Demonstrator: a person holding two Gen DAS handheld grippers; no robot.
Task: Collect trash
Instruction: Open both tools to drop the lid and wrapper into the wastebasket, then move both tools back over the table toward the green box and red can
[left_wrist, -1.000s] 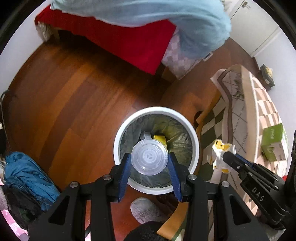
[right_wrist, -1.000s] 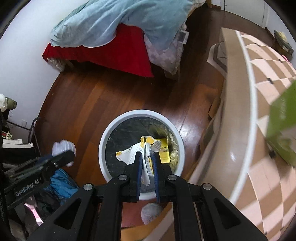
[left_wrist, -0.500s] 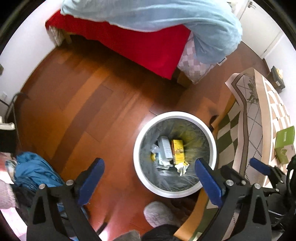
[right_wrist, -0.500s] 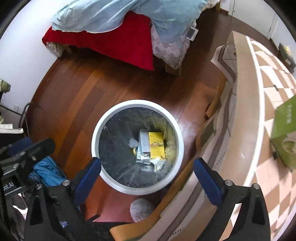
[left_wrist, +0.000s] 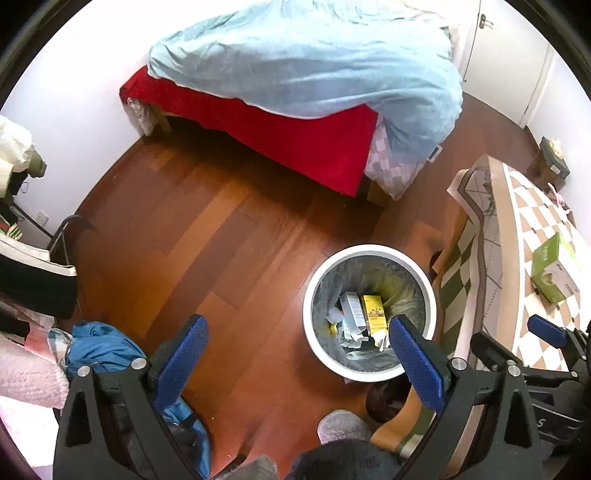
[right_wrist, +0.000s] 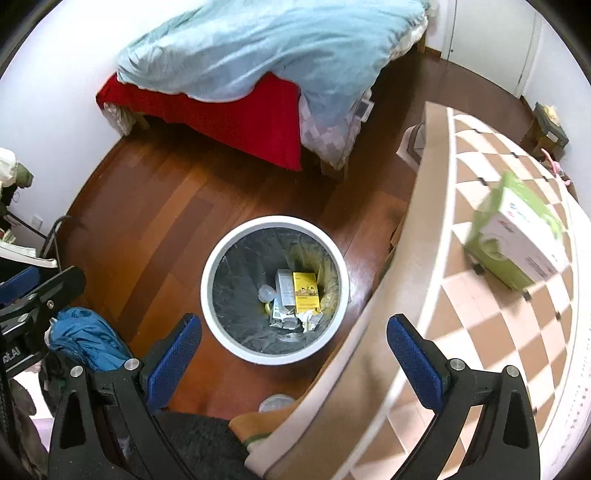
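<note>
A white round trash bin (left_wrist: 369, 249) (right_wrist: 275, 222) with a dark liner stands on the wooden floor. Inside it lie a yellow box (left_wrist: 373, 314) (right_wrist: 306, 291), a white carton (left_wrist: 352, 310) (right_wrist: 284, 288), a clear plastic lid (right_wrist: 266, 293) and crumpled paper (right_wrist: 308, 321). My left gripper (left_wrist: 295, 343) is open and empty, up and to the left of the bin. My right gripper (right_wrist: 293, 339) is open and empty too, above the bin's near edge. Each gripper also shows at the edge of the other's view: the right gripper (left_wrist: 546, 332) and the left gripper (right_wrist: 37, 291).
A table with a checkered cloth (right_wrist: 480, 332) (left_wrist: 517, 206) stands right of the bin, with a green and white box (right_wrist: 517, 236) (left_wrist: 554, 266) on it. A bed with a blue duvet (left_wrist: 314, 66) is behind. Blue clothes (left_wrist: 96, 347) lie at left. A slippered foot (left_wrist: 340, 428) is near the bin.
Both grippers opened. The left let go of the clear lid and the right let go of the crumpled paper; both now lie in the bin. Both grippers have pulled up and back.
</note>
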